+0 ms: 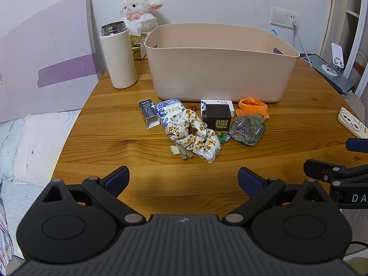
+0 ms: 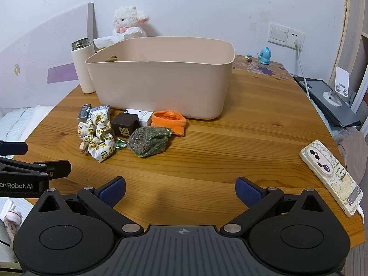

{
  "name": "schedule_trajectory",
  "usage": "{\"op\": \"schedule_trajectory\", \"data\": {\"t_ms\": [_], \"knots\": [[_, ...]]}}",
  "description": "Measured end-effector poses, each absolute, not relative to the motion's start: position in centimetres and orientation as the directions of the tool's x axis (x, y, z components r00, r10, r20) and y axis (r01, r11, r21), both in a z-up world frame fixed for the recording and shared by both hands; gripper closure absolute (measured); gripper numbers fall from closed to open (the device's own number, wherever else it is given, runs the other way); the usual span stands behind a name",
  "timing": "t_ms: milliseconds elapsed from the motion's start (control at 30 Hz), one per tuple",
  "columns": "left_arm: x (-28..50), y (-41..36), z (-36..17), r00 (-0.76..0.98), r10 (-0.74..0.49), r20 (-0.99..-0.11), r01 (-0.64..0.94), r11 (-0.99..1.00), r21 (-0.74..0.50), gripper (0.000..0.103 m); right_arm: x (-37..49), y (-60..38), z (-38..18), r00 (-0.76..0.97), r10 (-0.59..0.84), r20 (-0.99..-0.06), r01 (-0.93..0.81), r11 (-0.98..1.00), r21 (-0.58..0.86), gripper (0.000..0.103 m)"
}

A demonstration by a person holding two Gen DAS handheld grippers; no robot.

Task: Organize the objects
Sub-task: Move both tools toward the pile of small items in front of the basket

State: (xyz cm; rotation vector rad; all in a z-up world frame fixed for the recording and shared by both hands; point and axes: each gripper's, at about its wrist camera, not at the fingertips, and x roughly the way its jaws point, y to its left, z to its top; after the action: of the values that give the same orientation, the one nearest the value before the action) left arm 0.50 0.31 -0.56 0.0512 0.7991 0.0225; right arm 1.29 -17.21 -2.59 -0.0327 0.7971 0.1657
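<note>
Ahead of both parted jaws, scrunchie [image 1: 197, 135], bin [image 1: 220, 69]

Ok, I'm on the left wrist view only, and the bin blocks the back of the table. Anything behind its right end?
Observer: Yes, a small blue figurine stands there on the table, right of the bin.
Operator: And the phone at my right edge, is it whole?
Observer: Yes. The phone lies camera side up, a white cable plugged into its near end.
Operator: Right gripper state?
Observer: The right gripper is open, holding nothing.
</note>
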Motion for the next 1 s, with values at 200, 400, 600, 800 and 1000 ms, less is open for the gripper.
{"op": "schedule_trajectory", "data": {"t_ms": [200, 400, 600, 800, 1000], "knots": [[0.5, 0.3, -0.7, 0.696, 0.04, -0.717, -0.002, 0.999, 0.054, 0.002, 1.5, -17.2, -2.6, 0.683, 0.136, -0.717, -0.161, 0.986, 0.034, 0.0], [0.5, 0.3, -0.7, 0.696, 0.039, -0.717, -0.001, 0.999, 0.053, 0.002, 1.8, -17.2, -2.7, 0.68, 0.137, -0.72, -0.161, 0.986, 0.035, 0.0], [0.6, 0.4, -0.8, 0.696, 0.038, -0.717, -0.002, 0.999, 0.052, 0.002, 1.8, -17.2, -2.8, 0.68, 0.137, -0.721, -0.161, 0.986, 0.036, 0.0], [0.8, 0.6, -1.1, 0.692, 0.041, -0.72, -0.007, 0.999, 0.051, 0.002, 2.0, -17.1, -2.8, 0.678, 0.139, -0.722, -0.161, 0.986, 0.038, 0.0], [1.3, 1.0, -0.8, 0.69, 0.039, -0.723, -0.014, 0.999, 0.041, 0.002, 2.4, -17.0, -2.8, 0.674, 0.139, -0.725, -0.161, 0.986, 0.039, 0.0]]}}
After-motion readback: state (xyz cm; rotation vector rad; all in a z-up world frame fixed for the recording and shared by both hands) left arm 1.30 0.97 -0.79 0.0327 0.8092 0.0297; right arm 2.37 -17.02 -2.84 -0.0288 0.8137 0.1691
